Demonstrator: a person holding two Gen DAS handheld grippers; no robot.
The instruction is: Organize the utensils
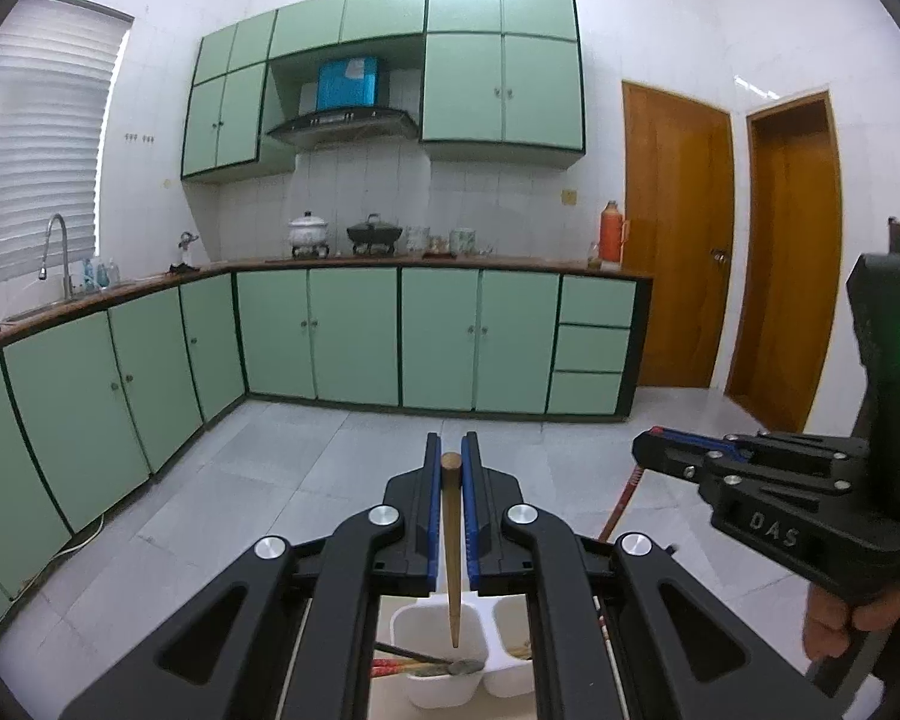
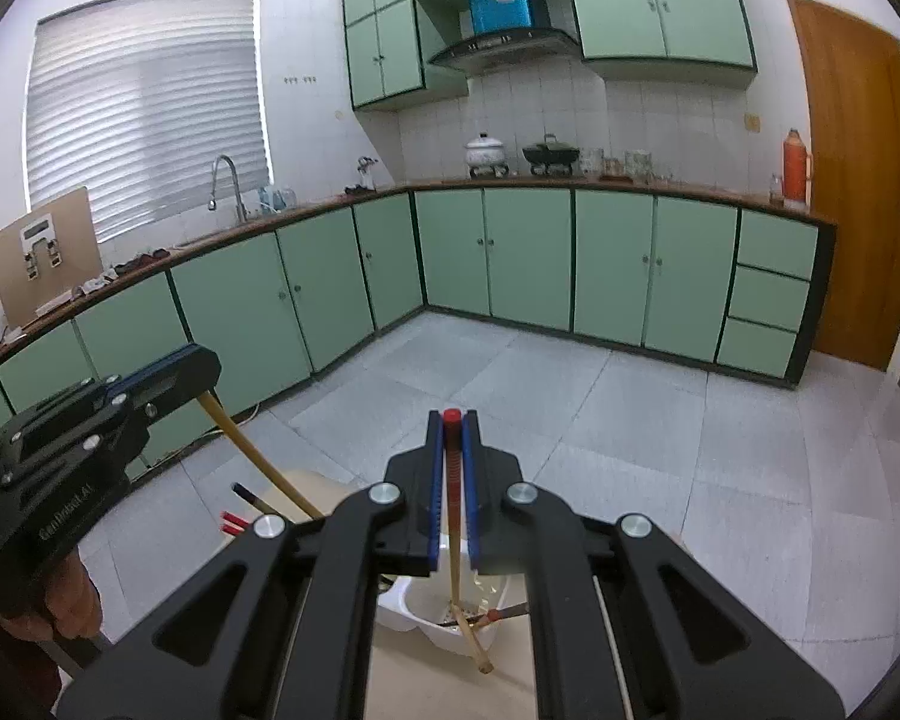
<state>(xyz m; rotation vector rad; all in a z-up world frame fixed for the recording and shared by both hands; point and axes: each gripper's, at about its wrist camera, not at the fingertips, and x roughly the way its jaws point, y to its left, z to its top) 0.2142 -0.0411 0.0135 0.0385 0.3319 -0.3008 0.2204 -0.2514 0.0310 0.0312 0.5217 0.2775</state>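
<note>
Two chopsticks were held, one in each gripper, above a white divided holder (image 1: 438, 648) that stood on a pale surface at the near edge of both views. The left gripper (image 1: 451, 468) was clamped shut on a plain wooden chopstick (image 1: 451, 540), its blunt end showing just past the blue pads (image 1: 432, 516) and its tapered tip hanging down over the holder's left compartment, where red-ended sticks (image 1: 390, 669) and a metal spoon (image 1: 465, 667) already lay. The right gripper (image 2: 452, 429) was likewise closed on a red-topped chopstick (image 2: 453, 510), whose pale shaft ran down into the white holder (image 2: 426, 612) beside other sticks lying crossed there. In the right wrist view more stick ends, red (image 2: 232, 522) and dark (image 2: 249, 495), were seen resting to the left, near the other gripper. A slip was judged possible: each stick was pinched close to its top, so it could swing or rotate between the pads, and a tip could catch on the rim, the divider or the sticks lying crosswise, or land in the wrong compartment. It was also judged that the two grippers, carried close together, could knock each other. Further off, grey floor tiles (image 1: 330, 480) were seen, and at the far side green cabinets (image 1: 360, 336) with pots (image 1: 309, 231) on the counter.
</note>
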